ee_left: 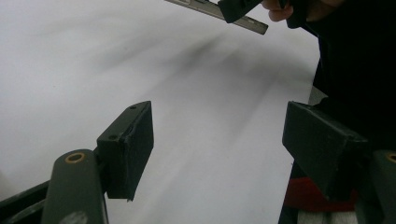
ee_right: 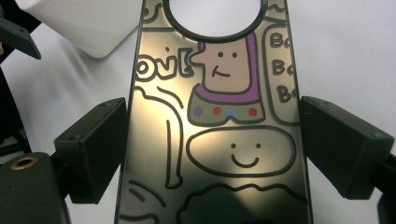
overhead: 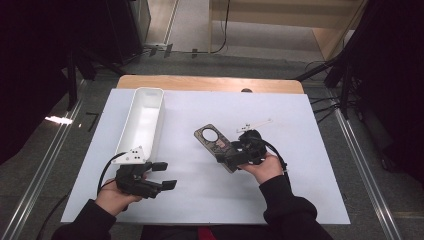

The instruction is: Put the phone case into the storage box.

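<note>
Between our right gripper (ee_right: 212, 154) fingers sits the door hanger (ee_right: 219, 116), seemingly gripped; left gripper (ee_left: 219, 149) open, empty; white bin (overhead: 142, 120) unfilled.

White bin (overhead: 145, 120) on white mat (overhead: 300, 150)

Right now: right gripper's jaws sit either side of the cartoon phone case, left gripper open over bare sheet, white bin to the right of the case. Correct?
One slip: the white bin stands to the left of the phone case, as the high view shows. The rest holds: the right gripper has its jaws either side of the case, and the left gripper is open over the white sheet.
</note>
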The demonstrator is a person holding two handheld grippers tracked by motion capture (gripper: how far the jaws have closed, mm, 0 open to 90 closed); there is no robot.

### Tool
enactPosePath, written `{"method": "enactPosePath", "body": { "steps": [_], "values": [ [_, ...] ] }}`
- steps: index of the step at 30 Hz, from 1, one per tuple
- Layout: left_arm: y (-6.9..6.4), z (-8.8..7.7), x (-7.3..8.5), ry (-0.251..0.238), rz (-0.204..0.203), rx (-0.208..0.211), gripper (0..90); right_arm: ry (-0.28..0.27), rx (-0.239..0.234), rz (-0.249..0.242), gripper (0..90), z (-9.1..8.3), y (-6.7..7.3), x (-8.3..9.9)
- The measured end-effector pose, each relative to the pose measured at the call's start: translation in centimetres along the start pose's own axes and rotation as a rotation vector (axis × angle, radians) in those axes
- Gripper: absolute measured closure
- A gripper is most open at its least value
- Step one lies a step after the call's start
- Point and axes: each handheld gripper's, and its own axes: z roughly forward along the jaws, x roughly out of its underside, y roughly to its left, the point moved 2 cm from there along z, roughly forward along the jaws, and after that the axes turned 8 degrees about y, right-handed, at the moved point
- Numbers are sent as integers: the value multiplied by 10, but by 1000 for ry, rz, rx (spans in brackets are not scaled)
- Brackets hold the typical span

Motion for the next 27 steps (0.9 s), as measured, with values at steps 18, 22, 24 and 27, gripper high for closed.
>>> {"method": "enactPosePath", "body": {
  "steps": [18, 22, 24, 27],
  "values": [
    [0, 15, -21, 20, -83, -28, 213, -30, 6, 39, 106, -1, -9, 4],
    [0, 19, -25, 3, -96, -22, 213, -25, 3, 44, 107, -2, -9, 4],
    [1, 19, -26, -7, -88, -6, 213, -24, 3, 44, 106, -1, -9, 5],
    [-1, 24, -29, 8, -87, 14, 217, -30, 11, 55, 106, -2, -10, 6]
  ]
}}
